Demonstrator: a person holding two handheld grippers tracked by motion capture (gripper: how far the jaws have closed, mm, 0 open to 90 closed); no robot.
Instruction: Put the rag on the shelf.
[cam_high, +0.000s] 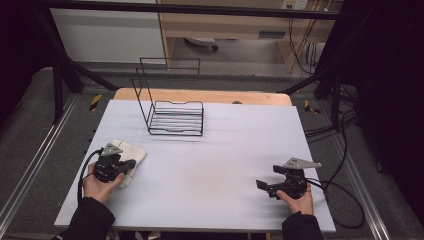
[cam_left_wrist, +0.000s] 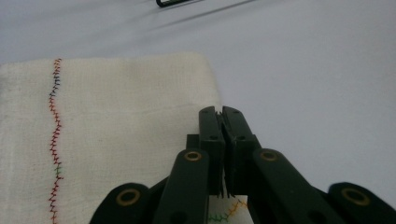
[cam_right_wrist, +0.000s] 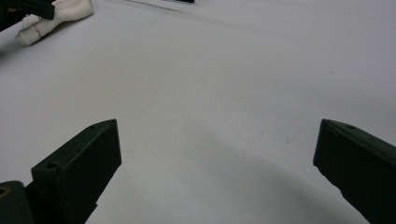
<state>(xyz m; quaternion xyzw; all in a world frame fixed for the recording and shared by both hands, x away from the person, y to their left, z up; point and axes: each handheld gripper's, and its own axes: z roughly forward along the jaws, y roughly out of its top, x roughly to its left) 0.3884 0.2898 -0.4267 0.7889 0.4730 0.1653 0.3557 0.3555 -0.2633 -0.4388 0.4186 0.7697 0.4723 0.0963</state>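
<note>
While the left gripper (cam_high: 131, 163) sits at about eight o'clock on the pale grey table cover (cam_high: 210, 165) in the high view, its jaws are pressed together on the near edge of a folded cream woven cloth with a multicoloured zigzag stitch line (cam_high: 129, 152). Seen from the left gripper view, the left gripper (cam_left_wrist: 223, 114) has its two black jaws closed almost flush, and a strip of the cloth (cam_left_wrist: 116, 121) with coloured stitching shows below them, caught in the bite. From there the cloth spreads away toward ten o'clock, lying flat, its stitched seam running down the left part of that picture.

At about four o'clock on the cover in the high view, the right gripper (cam_high: 261, 184) is held low in the person's right hand (cam_high: 299, 200), well apart from the cloth, its jaws pointing toward nine o'clock. In the right gripper view the right gripper (cam_right_wrist: 217, 149) has its jaws spread wide with nothing but bare cover between them; the cloth (cam_right_wrist: 56, 16) lies far off at eleven o'clock there, a bunched white shape partly under the other tool.

A black wire rack with a tall open back frame (cam_high: 172, 112) stands at twelve o'clock on the cover, apart from both tools. The left hand (cam_high: 100, 186) grips its tool from behind.
</note>
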